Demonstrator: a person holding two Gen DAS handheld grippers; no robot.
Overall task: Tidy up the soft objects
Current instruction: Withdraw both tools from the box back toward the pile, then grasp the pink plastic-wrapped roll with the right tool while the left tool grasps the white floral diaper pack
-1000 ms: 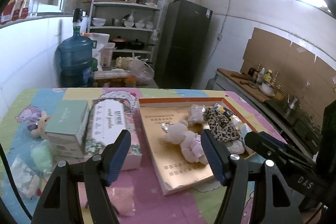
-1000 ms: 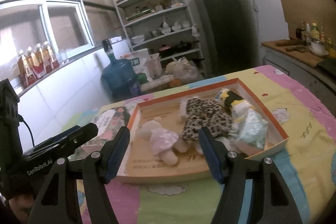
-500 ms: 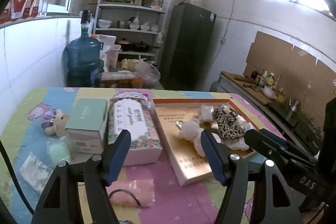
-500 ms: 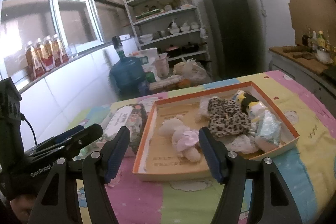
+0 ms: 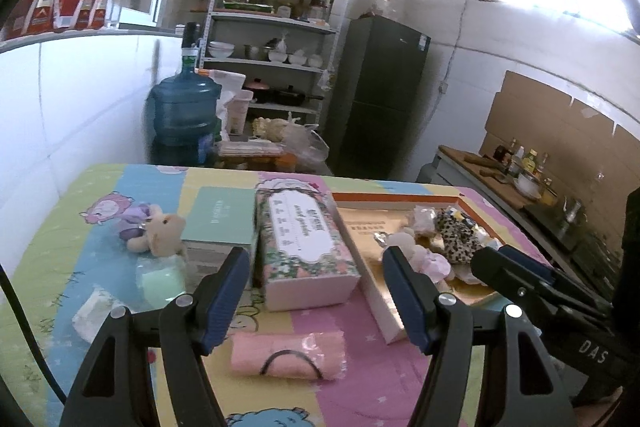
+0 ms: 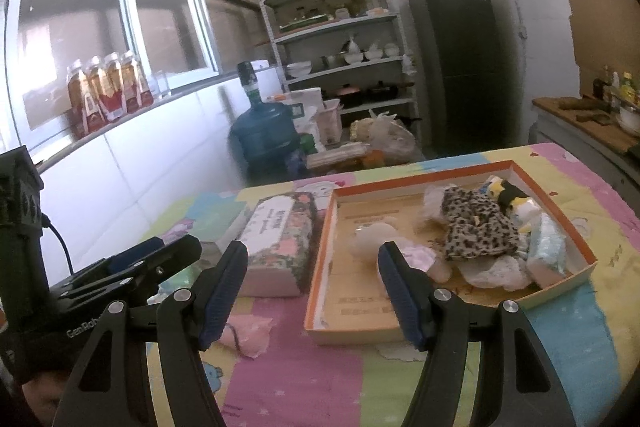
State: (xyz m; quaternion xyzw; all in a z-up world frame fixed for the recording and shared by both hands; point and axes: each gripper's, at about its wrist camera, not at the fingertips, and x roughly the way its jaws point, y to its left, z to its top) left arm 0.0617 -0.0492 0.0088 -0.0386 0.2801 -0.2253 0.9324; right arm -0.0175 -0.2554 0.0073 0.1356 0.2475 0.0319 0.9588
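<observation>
An orange-rimmed box (image 6: 582,241) on the table holds a pale plush doll (image 6: 380,237), a leopard-print cloth (image 6: 478,223) and several small soft packs. That box (image 5: 394,197) lies right of centre in the left wrist view. A rolled pink towel (image 5: 288,355) lies close below my left gripper (image 5: 316,291), which is open and empty. A small tan plush (image 5: 162,231), a green pack (image 5: 160,279) and a white pack (image 5: 94,313) lie at the left. My right gripper (image 6: 312,285) is open and empty, hovering before the box, with the pink towel (image 6: 248,335) at its lower left.
A floral tissue box (image 5: 304,247) and a mint-green box (image 5: 222,227) stand between the loose items and the tray. Behind the table are a blue water jug (image 5: 186,115), shelves (image 5: 276,59), a dark fridge (image 5: 380,95) and a counter (image 5: 500,179) at right.
Both grippers have pulled back from the table, so the box and toys look smaller. The pink towel has come into view under the left gripper. Jaws unchanged.
</observation>
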